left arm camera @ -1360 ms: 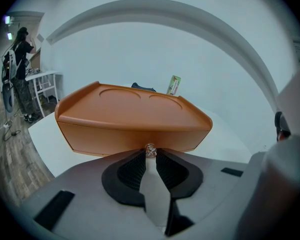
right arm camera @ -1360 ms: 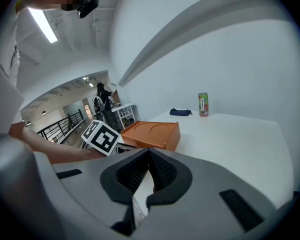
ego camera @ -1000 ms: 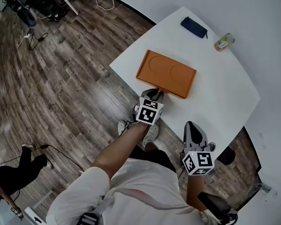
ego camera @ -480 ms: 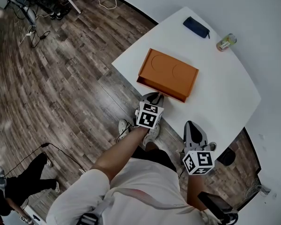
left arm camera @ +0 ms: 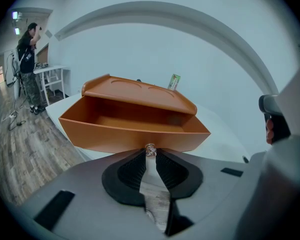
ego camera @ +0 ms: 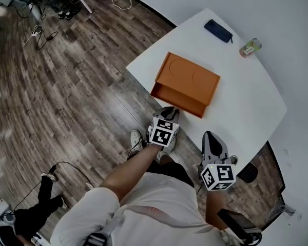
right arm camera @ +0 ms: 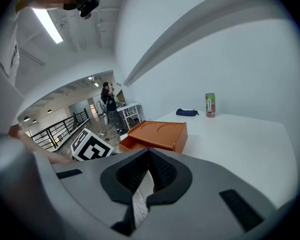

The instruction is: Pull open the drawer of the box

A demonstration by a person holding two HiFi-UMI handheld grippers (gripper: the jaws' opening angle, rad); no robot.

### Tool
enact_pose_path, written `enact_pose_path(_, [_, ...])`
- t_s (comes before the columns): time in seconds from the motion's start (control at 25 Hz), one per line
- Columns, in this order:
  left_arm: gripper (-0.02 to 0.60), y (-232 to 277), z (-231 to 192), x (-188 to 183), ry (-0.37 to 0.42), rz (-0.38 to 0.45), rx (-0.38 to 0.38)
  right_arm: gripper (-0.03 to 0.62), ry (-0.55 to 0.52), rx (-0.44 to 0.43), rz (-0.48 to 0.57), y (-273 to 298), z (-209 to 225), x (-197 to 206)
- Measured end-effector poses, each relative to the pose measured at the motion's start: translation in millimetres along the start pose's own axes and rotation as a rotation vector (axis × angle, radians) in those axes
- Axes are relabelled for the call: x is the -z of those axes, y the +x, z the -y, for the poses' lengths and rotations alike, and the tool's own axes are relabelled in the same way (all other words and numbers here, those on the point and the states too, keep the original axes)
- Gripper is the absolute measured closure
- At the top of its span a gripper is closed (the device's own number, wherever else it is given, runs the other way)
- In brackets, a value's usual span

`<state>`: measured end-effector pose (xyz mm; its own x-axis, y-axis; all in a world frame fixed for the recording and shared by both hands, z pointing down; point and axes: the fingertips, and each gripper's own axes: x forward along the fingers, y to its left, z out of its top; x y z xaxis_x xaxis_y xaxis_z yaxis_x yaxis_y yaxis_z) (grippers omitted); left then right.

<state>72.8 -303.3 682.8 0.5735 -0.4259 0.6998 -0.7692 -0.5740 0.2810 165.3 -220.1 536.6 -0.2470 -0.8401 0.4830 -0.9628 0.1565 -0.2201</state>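
An orange box lies near the front edge of the white table. Its drawer stands partly out toward me. In the left gripper view the drawer looks empty, under the box's lid. My left gripper is shut on the small knob in the middle of the drawer's front. My right gripper hangs off the table's front edge, to the right of the box and apart from it. Its jaws meet at the tips with nothing between them.
A dark pouch and a drink can stand at the table's far side. Wooden floor lies left of the table, with a person and cables at its edges. The left gripper's marker cube shows in the right gripper view.
My left gripper has drawn back toward me with the knob, and the drawer has slid further out of the box. The right gripper has stayed put.
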Motion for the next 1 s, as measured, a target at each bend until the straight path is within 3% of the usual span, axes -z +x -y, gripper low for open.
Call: enact_pose_path(1.0, [0.506, -23.6, 9.1, 36.3, -0.020, -0.019, -0.023, 0.591, -0.011, -0.016, 0.017, -14.0, -5.7, 1.1])
